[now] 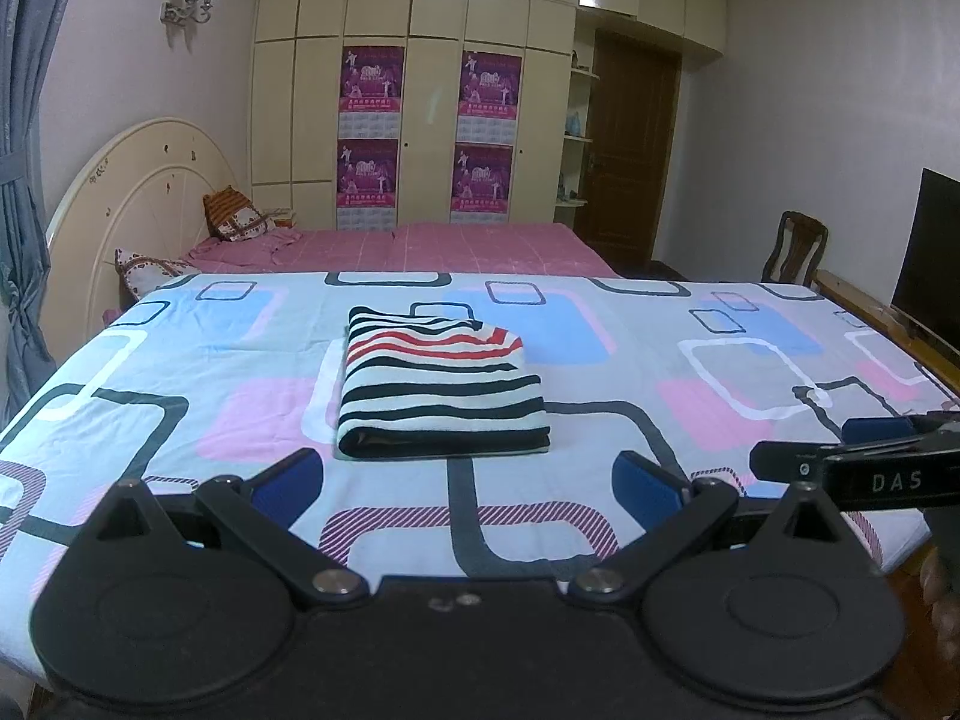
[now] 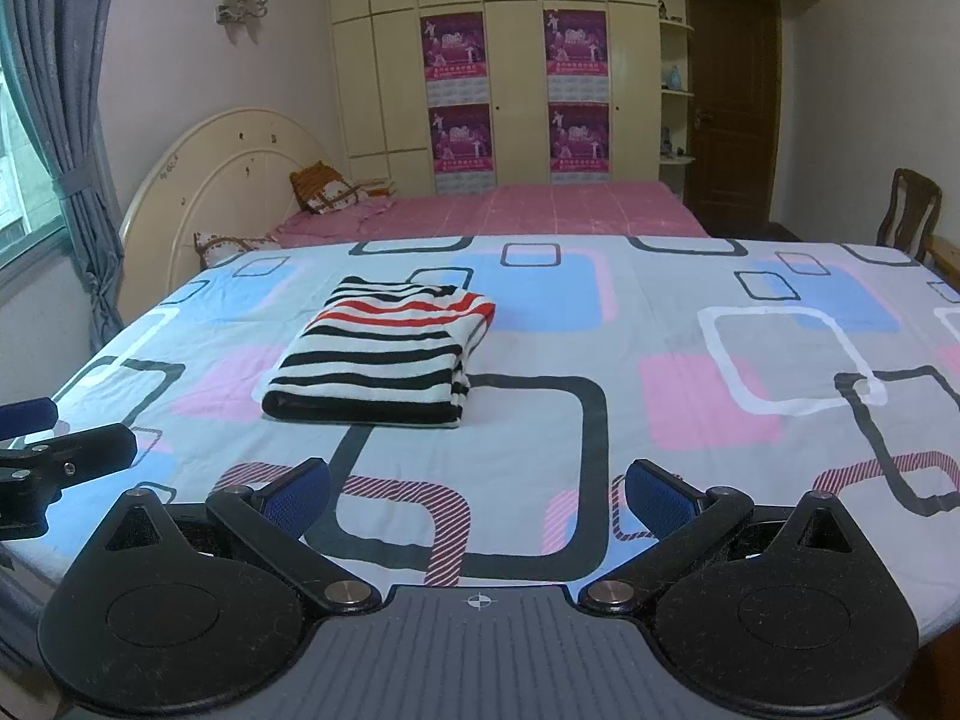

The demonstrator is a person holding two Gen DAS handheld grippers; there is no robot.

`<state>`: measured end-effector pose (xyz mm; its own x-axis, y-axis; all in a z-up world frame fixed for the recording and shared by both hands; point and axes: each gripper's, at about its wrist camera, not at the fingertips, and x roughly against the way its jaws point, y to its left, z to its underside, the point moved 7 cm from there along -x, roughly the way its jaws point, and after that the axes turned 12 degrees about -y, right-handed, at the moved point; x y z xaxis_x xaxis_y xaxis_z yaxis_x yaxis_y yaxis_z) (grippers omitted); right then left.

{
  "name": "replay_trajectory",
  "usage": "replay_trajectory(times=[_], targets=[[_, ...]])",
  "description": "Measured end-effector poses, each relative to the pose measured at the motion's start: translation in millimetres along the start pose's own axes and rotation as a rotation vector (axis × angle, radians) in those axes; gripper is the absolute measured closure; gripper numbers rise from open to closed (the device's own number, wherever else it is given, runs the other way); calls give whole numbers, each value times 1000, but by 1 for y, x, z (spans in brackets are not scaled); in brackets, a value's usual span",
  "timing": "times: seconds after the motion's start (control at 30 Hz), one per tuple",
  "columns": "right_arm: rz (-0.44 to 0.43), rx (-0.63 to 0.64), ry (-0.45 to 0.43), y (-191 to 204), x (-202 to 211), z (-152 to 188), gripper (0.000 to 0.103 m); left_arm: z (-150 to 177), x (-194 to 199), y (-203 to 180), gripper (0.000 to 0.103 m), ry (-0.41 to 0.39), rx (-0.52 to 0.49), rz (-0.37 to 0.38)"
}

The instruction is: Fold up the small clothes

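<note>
A small striped garment (image 1: pixel 441 387), white with black and red stripes, lies folded into a neat rectangle on the patterned sheet (image 1: pixel 600 372). It also shows in the right wrist view (image 2: pixel 381 354). My left gripper (image 1: pixel 468 489) is open and empty, a little short of the garment's near edge. My right gripper (image 2: pixel 477 495) is open and empty, nearer than the garment and to its right. The right gripper's fingers (image 1: pixel 864 450) show at the right edge of the left wrist view. The left gripper's fingers (image 2: pixel 60 447) show at the left edge of the right wrist view.
The sheet covers a table-like surface whose near edge (image 2: pixel 936 624) lies just under the grippers. Behind it stand a pink bed (image 1: pixel 420 246), a headboard (image 1: pixel 138 198), a wardrobe (image 1: pixel 420 90), a chair (image 1: pixel 795 246) and a dark screen (image 1: pixel 930 252) at the right.
</note>
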<state>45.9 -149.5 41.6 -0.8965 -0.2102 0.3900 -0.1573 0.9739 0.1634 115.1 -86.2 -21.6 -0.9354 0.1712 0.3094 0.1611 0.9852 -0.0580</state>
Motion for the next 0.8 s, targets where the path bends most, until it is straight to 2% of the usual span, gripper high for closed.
replay_trajectory(times=[0.8], targets=[[-10,-3,4,-1,-5,-3,0,0,-4,1,0,2,-4,-4]])
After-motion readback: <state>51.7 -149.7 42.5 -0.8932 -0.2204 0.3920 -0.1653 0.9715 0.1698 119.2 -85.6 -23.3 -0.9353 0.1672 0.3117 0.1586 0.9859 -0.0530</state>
